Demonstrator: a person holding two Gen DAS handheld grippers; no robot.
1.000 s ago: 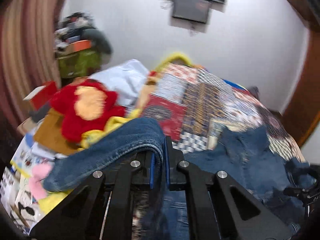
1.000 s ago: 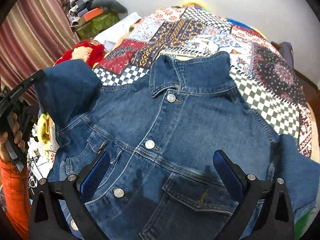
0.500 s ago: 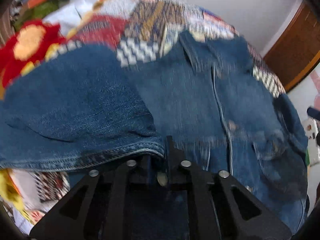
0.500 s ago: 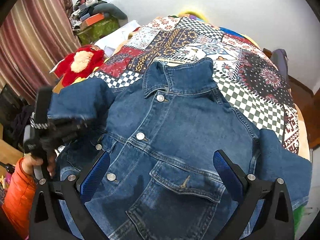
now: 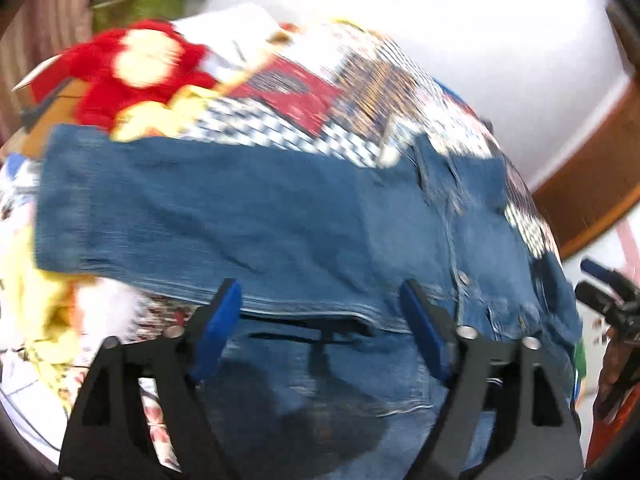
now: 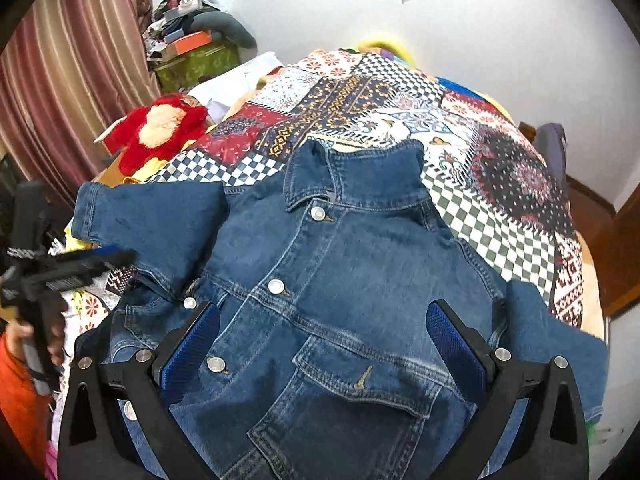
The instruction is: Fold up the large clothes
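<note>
A blue denim jacket (image 6: pixel 340 304) lies front up and buttoned on a patchwork bedspread (image 6: pixel 500 168), collar toward the wall. Its left sleeve (image 6: pixel 152 224) lies spread out to the side; the left wrist view shows it blurred (image 5: pixel 208 216). My left gripper (image 5: pixel 320 324) is open and empty, just above the sleeve's near edge; it also shows in the right wrist view (image 6: pixel 76 268). My right gripper (image 6: pixel 324 344) is open and empty, over the jacket's chest pocket (image 6: pixel 360 380). The right sleeve (image 6: pixel 560 356) lies out to the right.
A red and yellow plush toy (image 6: pixel 160 128) sits at the bed's left side, beside yellow and white cloth. A cluttered green box (image 6: pixel 196 60) and striped curtains (image 6: pixel 64 80) stand at the back left. A wooden door frame (image 6: pixel 624 240) is on the right.
My left gripper has opened and let go of the left sleeve, which now lies spread out sideways. The right gripper has stayed open and drawn back a little.
</note>
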